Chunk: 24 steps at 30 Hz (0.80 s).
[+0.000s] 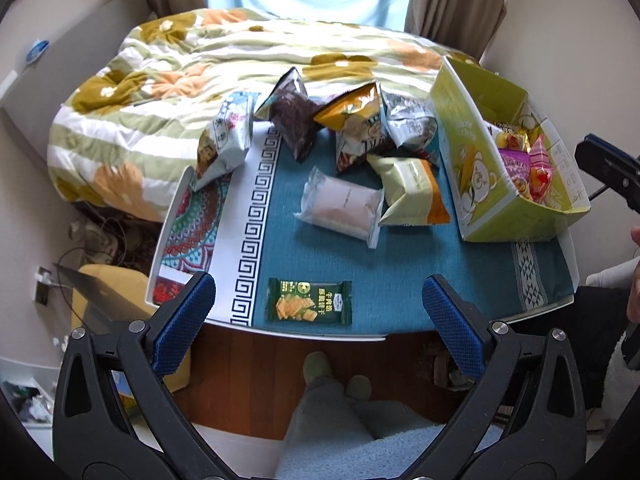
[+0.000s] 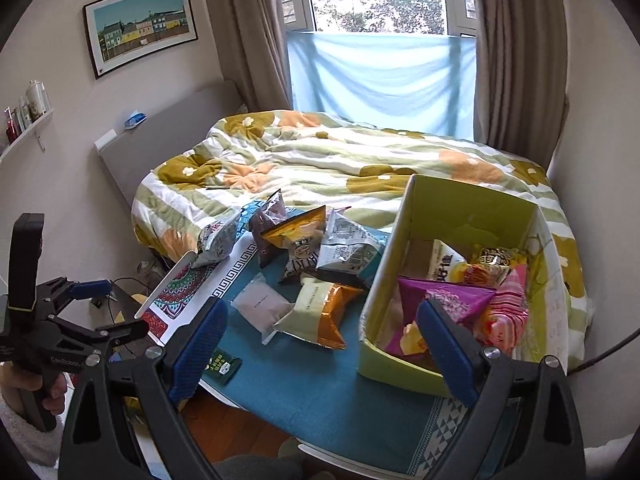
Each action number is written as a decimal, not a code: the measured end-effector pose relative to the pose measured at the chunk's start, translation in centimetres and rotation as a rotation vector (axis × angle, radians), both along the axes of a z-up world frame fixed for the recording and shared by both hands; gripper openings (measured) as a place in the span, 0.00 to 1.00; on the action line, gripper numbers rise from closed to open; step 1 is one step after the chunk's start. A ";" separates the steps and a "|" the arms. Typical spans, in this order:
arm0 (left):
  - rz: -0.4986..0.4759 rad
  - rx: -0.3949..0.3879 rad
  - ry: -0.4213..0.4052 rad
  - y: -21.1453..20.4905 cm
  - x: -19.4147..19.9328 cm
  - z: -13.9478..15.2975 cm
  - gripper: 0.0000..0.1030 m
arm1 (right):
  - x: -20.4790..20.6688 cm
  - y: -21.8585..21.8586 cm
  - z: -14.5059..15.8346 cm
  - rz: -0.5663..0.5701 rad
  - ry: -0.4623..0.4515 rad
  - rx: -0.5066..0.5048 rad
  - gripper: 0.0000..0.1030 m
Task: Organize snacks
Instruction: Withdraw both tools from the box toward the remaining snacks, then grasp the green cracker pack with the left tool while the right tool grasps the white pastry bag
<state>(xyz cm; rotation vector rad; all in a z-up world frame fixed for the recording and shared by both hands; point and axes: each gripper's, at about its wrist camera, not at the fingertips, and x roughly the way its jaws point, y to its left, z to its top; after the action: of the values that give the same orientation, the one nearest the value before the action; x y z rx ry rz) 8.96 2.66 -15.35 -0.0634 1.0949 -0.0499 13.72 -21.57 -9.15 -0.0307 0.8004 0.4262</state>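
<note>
A green cardboard box (image 1: 476, 176) (image 2: 384, 292) stands at the table's right, with several snack packs inside, among them a purple pack (image 2: 448, 300) and a pink pack (image 2: 508, 312). Loose snacks lie on the teal cloth: a dark green cracker pack (image 1: 310, 302) (image 2: 222, 366) near the front edge, a white pack (image 1: 340, 208) (image 2: 260, 306), an olive-orange bag (image 1: 412, 188) (image 2: 320, 316), and several bags behind. My left gripper (image 1: 318, 320) is open and empty, just before the green cracker pack. My right gripper (image 2: 322, 354) is open and empty, over the box's near-left corner.
The small table (image 1: 532, 308) stands against a bed with a flowered quilt (image 1: 200, 60) (image 2: 340, 160). The left gripper also shows in the right wrist view (image 2: 92, 308). Cables and clutter lie on the floor at left (image 1: 96, 240). The person's legs are below the table (image 1: 328, 412).
</note>
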 end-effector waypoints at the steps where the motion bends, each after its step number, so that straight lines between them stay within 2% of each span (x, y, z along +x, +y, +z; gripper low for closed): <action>1: -0.003 -0.003 0.023 0.0 0.1 -1.0 0.99 | 0.5 0.6 -0.3 0.013 0.006 -0.003 0.92; 6: -0.011 -0.011 0.131 -0.1 1.2 -5.5 0.99 | 2.8 3.3 -1.9 0.072 0.038 -0.033 0.92; 15: -0.011 0.010 0.270 -0.6 3.2 -13.0 0.99 | 6.8 7.5 -7.4 0.183 0.139 -0.101 0.92; 24: -0.006 0.024 0.342 -0.8 4.3 -17.2 0.99 | 9.2 11.0 -11.9 0.292 0.196 -0.186 0.92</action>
<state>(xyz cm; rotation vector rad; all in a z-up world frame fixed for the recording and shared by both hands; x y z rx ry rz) 13.28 1.82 -32.58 -0.0475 1.4370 -0.0316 22.92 -10.57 -21.03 -0.2849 1.0322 0.6359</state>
